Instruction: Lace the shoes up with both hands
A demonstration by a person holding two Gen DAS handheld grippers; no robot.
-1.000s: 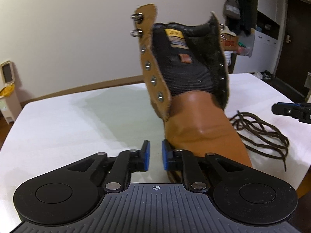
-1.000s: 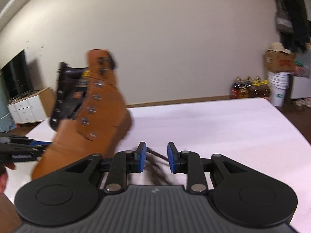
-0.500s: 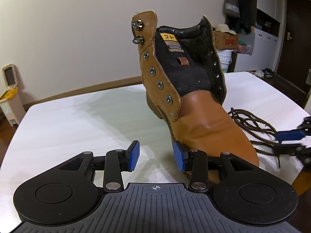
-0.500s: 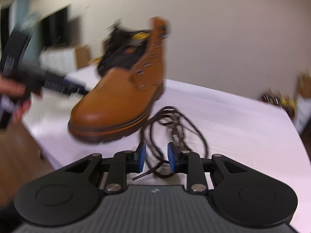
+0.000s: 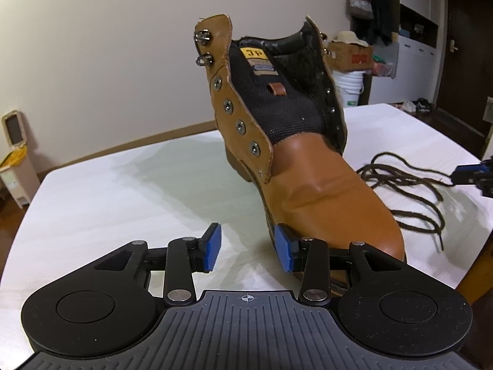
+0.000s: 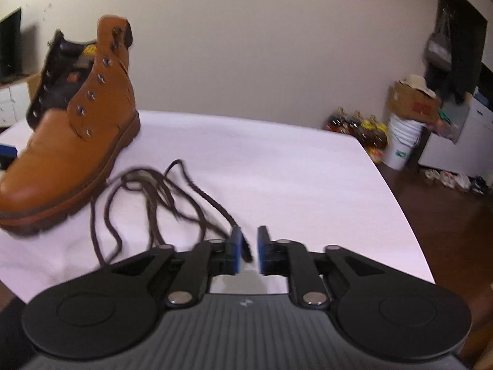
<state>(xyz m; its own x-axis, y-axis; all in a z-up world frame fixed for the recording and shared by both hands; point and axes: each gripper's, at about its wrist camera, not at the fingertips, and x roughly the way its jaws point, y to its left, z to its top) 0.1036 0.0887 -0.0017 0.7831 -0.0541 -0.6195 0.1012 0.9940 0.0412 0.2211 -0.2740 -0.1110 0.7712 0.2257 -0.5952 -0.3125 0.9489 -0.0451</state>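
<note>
The left gripper (image 5: 246, 249) fills the bottom of its own view, a black plastic claw with ribbed housing, two round discs and flat blue rubber pads (image 5: 212, 248); its jaws stand wide apart, having just swung open, and grasp nothing, though the right-hand pad sits just beside the toe of the boot (image 5: 323, 191). The boot rises through the centre of that view: smooth tan leather over the rounded toe, a rougher suede-like flap with a column of round metal eyelets and two hook rings at its top, and a spread-open black mesh tongue bearing a small yellow label. No lace runs through the eyelets. The boot stands on a table (image 5: 123, 191) covered in a white, faintly textured sheet. At the centre right of the frame a dark brown braided shoelace (image 5: 409, 185) lies in loose tangled loops just beside the boot. In the right wrist view the right gripper (image 6: 249, 249), of the same black and blue build, sits at bottom centre with its jaws narrowed to a slim gap, having just been closing; one end of the shoelace (image 6: 172, 197) lies between the pads, but the blur makes it impossible to tell whether they press on it. There the boot (image 6: 71, 141) stands at the left, side on, showing its thick dark ridged sole, with the lace coiled between it and the claw.
</note>
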